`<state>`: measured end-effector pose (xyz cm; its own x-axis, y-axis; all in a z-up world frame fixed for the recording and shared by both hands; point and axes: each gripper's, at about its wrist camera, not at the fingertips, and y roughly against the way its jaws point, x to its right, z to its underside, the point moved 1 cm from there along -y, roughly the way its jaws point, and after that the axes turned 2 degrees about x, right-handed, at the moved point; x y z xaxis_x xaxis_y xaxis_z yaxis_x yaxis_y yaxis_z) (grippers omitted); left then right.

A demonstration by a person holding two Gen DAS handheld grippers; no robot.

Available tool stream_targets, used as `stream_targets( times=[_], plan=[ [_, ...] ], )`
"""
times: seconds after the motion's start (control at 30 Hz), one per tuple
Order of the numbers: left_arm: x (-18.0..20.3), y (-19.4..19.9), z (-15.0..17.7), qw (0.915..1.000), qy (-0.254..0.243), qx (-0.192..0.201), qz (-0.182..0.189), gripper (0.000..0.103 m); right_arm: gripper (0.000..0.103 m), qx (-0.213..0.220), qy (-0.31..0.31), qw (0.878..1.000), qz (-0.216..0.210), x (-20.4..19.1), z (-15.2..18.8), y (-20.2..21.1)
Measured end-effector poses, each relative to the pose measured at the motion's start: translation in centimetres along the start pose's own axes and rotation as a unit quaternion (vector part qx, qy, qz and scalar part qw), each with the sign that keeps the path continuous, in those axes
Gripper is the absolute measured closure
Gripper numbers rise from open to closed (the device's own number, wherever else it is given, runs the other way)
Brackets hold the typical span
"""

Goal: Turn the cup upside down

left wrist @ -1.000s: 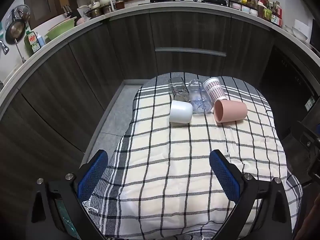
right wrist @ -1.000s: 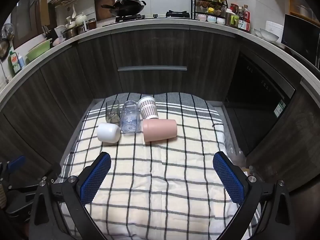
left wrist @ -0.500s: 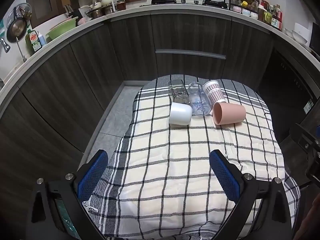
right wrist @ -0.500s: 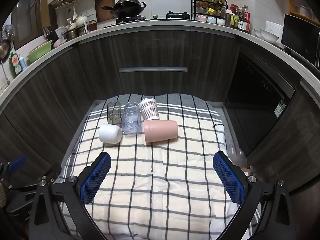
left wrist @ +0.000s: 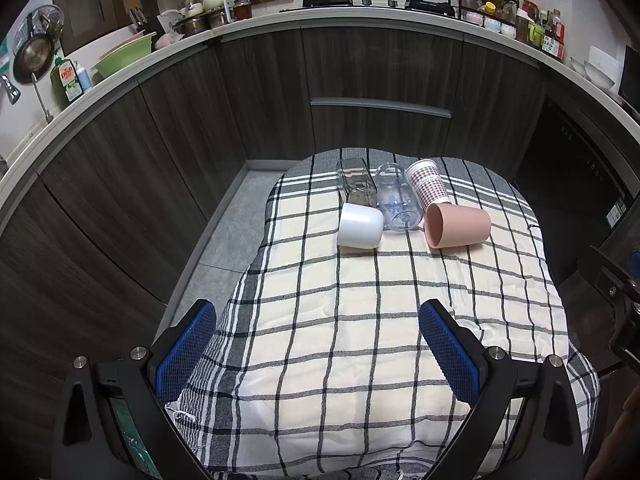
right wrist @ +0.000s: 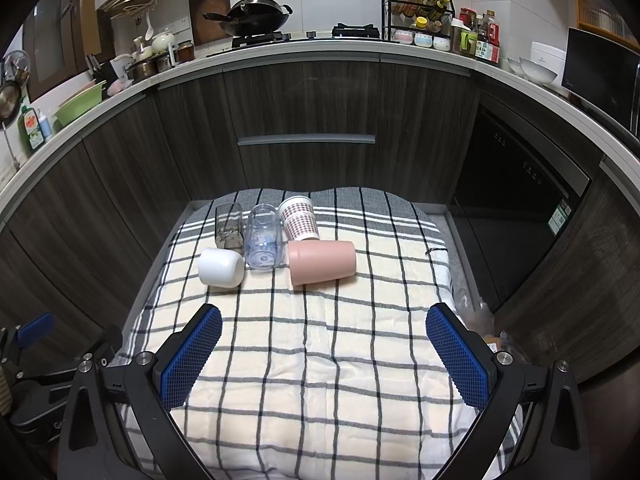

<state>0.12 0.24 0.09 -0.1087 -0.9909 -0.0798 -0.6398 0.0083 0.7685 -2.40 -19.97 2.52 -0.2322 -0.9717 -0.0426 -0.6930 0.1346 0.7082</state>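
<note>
Five cups sit clustered at the far end of a bench covered with a cream-and-black checked cloth [left wrist: 360, 340]. The pink plastic cup [right wrist: 322, 262] lies on its side, its open mouth facing left in both views, just right of a clear plastic cup with blue print [right wrist: 263, 242]. A short white cup [right wrist: 221, 267] sits at the left of the group with its closed base toward the cameras (whether it is tipped or fully inverted is hard to tell). Behind these are a smoky transparent glass [right wrist: 229, 226] and a paper cup with a brown checked pattern [right wrist: 299, 218], the latter leaning and touching the pink cup's far side. The left gripper [left wrist: 318, 350] hovers over the near part of the cloth, well apart from the cups, its blue-padded jaws spread wide and holding nothing. The right gripper [right wrist: 324, 354] is likewise over the near cloth with jaws spread wide and nothing between them.
</note>
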Motion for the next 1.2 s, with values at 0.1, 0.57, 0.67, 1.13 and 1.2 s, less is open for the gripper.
stream_targets(
  times=[0.1,0.57,0.67,1.13,1.2],
  plan=[
    [-0.06,-0.02,0.08,1.0000,0.001,-0.001,0.000,0.000,0.001,0.000,0.000,1.000,0.000,0.04,0.03,-0.03],
    [-0.17,-0.22,0.31,1.0000,0.001,-0.003,0.001,0.000,0.001,-0.001,-0.001,1.000,-0.001,0.04,-0.07,0.13],
    [-0.16,-0.21,0.36,1.0000,0.000,-0.003,0.001,0.000,0.001,-0.001,-0.002,1.000,-0.002,0.07,-0.09,0.15],
    [-0.15,-0.39,0.62,1.0000,0.003,-0.007,0.003,0.000,0.001,-0.004,-0.002,1.000,-0.002,0.03,0.09,-0.12],
    [-0.12,-0.41,0.69,1.0000,0.003,-0.007,0.003,0.000,0.001,-0.004,-0.002,1.000,-0.002,0.03,0.08,-0.13]
  ],
)
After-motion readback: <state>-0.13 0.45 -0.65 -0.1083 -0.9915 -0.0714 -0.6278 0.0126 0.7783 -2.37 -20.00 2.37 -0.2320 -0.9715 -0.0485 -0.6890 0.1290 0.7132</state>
